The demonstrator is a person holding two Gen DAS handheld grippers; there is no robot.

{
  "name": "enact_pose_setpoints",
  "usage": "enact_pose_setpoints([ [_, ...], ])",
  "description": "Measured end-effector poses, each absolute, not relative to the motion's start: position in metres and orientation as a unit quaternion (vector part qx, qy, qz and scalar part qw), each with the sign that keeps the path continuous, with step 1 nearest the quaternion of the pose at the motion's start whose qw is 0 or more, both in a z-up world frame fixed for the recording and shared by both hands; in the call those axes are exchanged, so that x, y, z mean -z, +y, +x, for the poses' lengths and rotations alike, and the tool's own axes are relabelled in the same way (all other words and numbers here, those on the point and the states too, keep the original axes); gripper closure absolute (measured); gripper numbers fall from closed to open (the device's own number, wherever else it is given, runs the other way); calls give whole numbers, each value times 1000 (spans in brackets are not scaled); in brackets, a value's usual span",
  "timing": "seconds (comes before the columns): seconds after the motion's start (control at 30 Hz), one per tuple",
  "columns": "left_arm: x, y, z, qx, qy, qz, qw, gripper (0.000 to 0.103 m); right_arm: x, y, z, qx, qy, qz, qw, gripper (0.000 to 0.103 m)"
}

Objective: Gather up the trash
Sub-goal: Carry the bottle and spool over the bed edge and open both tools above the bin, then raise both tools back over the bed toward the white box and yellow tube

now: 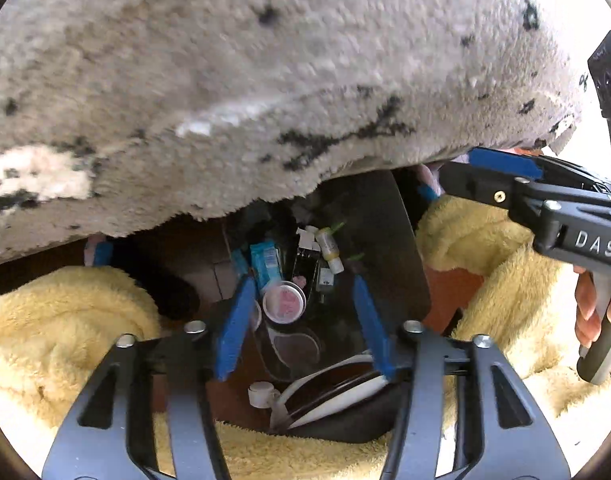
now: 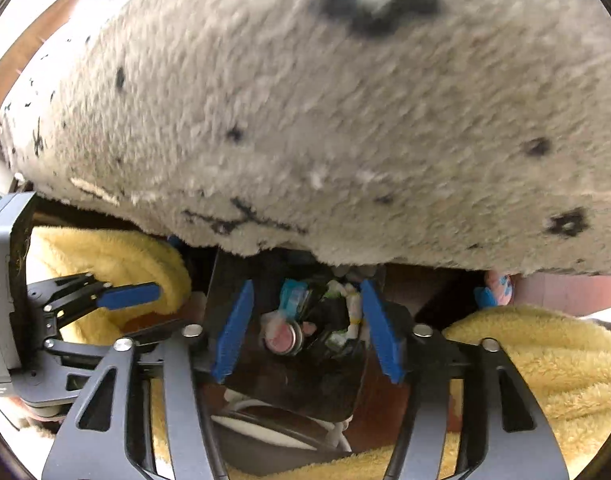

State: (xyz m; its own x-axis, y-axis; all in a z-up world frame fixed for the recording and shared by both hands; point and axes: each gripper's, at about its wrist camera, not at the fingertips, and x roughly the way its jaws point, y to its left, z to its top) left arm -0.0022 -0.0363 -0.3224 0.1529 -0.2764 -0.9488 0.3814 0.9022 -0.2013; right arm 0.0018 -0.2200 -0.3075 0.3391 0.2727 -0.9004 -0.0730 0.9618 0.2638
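A dark bin holds trash: a round pink-topped cup, a teal wrapper and a small yellow bottle. My left gripper is open and empty, its blue fingers hovering over the bin's mouth. The right gripper enters from the right in the left wrist view. In the right wrist view my right gripper is open and empty above the same bin, with the pink cup and teal wrapper between its fingers. The left gripper shows at the left.
A grey shaggy rug with black marks hangs over the top of both views. Yellow fleece lies on both sides. A white-rimmed dark object and a small white cap lie near the bin.
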Motion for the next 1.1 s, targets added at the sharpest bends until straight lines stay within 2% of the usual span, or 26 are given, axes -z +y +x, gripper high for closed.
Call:
enact_pose_setpoints([
  [0.03, 318, -35, -3, 213, 608, 44, 763, 37, 304, -222, 1, -101, 560, 88, 817, 33],
  [0.1, 307, -32, -6, 207, 597, 46, 774, 30, 296, -226, -1, -91, 550, 86, 826, 22],
  [0.17, 294, -28, -6, 205, 584, 46, 784, 17, 288, -230, -4, -85, 539, 88, 833, 16],
  [0.27, 277, -27, -8, 204, 563, 49, 800, 8, 276, -237, -6, -76, 525, 87, 843, 11],
  [0.37, 254, -25, -8, 198, 542, 57, 815, 8, 262, -241, -8, -70, 511, 80, 853, 6],
  [0.67, 191, -15, 2, 179, 465, 66, 864, 8, 197, -260, -3, -54, 435, 55, 897, 6],
  [1.1, 120, 0, 76, 132, 393, 77, 907, 8, 133, -294, 49, -11, 360, 51, 932, 4],
])
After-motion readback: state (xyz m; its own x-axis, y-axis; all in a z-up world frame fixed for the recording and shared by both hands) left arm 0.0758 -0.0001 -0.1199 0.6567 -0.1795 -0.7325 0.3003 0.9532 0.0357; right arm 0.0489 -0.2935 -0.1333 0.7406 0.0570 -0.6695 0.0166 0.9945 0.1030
